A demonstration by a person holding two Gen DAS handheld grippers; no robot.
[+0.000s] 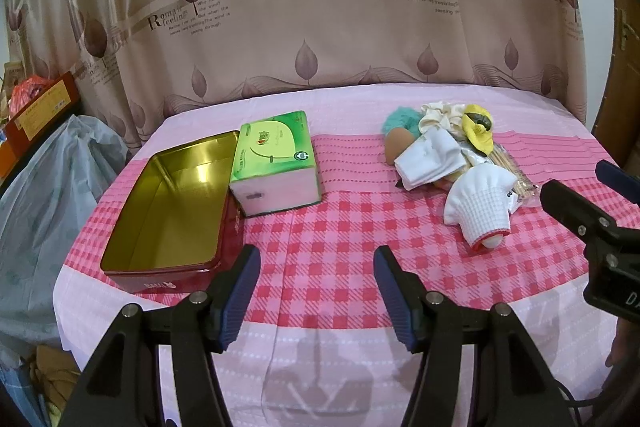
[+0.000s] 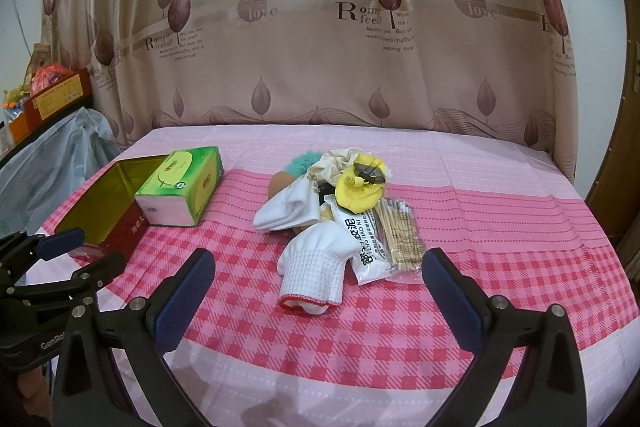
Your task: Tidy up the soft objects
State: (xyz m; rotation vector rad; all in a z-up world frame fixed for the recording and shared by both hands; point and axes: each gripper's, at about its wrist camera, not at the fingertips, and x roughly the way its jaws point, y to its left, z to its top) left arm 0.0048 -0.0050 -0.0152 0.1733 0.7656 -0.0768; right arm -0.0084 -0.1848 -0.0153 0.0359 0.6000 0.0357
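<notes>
Right wrist view: right gripper (image 2: 318, 287) jaws wide apart, empty; left gripper (image 1: 316, 281) likewise; white glove (image 2: 316, 259) nearest, judged light, limp; pinch ribbed cuff

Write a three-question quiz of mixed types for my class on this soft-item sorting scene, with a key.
1. True or false: the red tin already holds soft items.
2. Multiple choice: which item in the pile lies nearest the right gripper? A) teal fluffy item B) white knit glove C) yellow cloth
3. Short answer: what stands right beside the tin?

Key
1. False; its gold inside is bare.
2. B; its red-edged cuff points toward the open gripper.
3. The green tissue pack, touching or nearly touching the tin's far corner. The left gripper is open too, holding nothing.
</notes>
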